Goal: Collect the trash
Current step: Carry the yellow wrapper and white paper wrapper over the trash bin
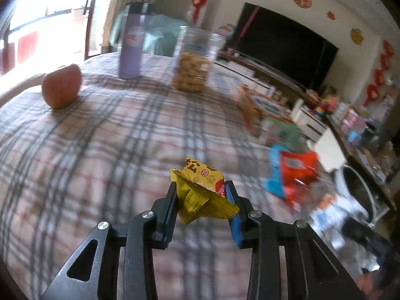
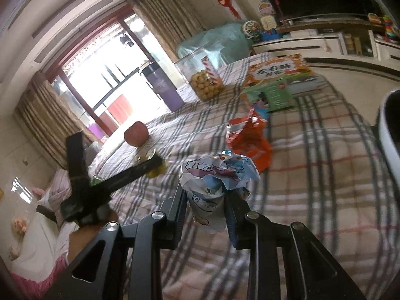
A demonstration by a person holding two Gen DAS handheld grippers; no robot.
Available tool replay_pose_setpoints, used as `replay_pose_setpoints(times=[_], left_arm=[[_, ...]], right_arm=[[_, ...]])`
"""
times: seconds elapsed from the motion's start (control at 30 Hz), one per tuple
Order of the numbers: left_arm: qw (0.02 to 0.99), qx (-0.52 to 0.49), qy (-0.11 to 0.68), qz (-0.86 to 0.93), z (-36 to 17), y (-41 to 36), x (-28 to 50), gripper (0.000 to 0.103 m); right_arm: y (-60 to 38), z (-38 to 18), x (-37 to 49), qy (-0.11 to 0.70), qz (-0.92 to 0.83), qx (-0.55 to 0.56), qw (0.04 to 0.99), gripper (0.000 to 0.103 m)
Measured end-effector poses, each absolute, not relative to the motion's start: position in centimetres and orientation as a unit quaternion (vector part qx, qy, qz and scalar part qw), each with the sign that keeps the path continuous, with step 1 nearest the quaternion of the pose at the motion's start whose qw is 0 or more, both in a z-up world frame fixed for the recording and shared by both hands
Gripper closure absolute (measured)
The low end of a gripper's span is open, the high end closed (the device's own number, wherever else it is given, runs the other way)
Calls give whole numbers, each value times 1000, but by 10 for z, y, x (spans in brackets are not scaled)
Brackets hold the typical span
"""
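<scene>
Left gripper (image 1: pixel 201 187) is clamped on a crumpled gold snack wrapper (image 1: pixel 200 190), both pads pressing its sides, wrapper lifted clear of the plaid tablecloth (image 1: pixel 100 137). Right gripper (image 2: pixel 206 195) is clamped on a crumpled ball of printed paper (image 2: pixel 217 175), also held above the cloth

Still lying on the table: an orange-red snack bag (image 2: pixel 247 140), flat on the cloth ahead of the right gripper, a blue packet (image 1: pixel 273 172) partly under it in the left wrist view. Left view is motion-blurred on that side, so detail there is poor

Other items on the cloth: an apple (image 1: pixel 61 86) at far left, a purple bottle (image 1: pixel 131 47) standing upright behind it, a clear jar of round biscuits (image 1: pixel 193 62) to the bottle's right, and a colourful children's book (image 2: pixel 275 82) lying flat near the far edge beyond the orange-red bag

In the right wrist view the left gripper's black frame (image 2: pixel 100 182) shows at lower left, with the gold wrapper just visible at its tip. A white rim of a bin or pot (image 2: pixel 390 135) sits at the right edge, off the table; can't tell which
</scene>
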State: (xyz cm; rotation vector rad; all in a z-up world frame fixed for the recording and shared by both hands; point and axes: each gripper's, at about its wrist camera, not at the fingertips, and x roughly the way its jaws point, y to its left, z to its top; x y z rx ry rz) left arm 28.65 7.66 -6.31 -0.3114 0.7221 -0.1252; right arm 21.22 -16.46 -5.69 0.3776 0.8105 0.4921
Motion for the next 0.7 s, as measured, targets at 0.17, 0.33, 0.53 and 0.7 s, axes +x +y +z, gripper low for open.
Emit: replay_pose_setpoints(times=[0.17,0.33,0.53,0.7], left_arm=[[921,-140,348,-104,-55,48,257,69],[915,-129,355,-139,-53,22,241,69],[908,-116,362,-173,-49,-12,235,69],[906,-100,360,-200,-43,-37,236,69]], right_arm=[[-190,-52,202,380,215,186,880,75],[-216,-52,192,375,192,194,886,75],[-249,-47,179,365,166,204,893,75],[-275,-44,171,356,146,212,898,75]])
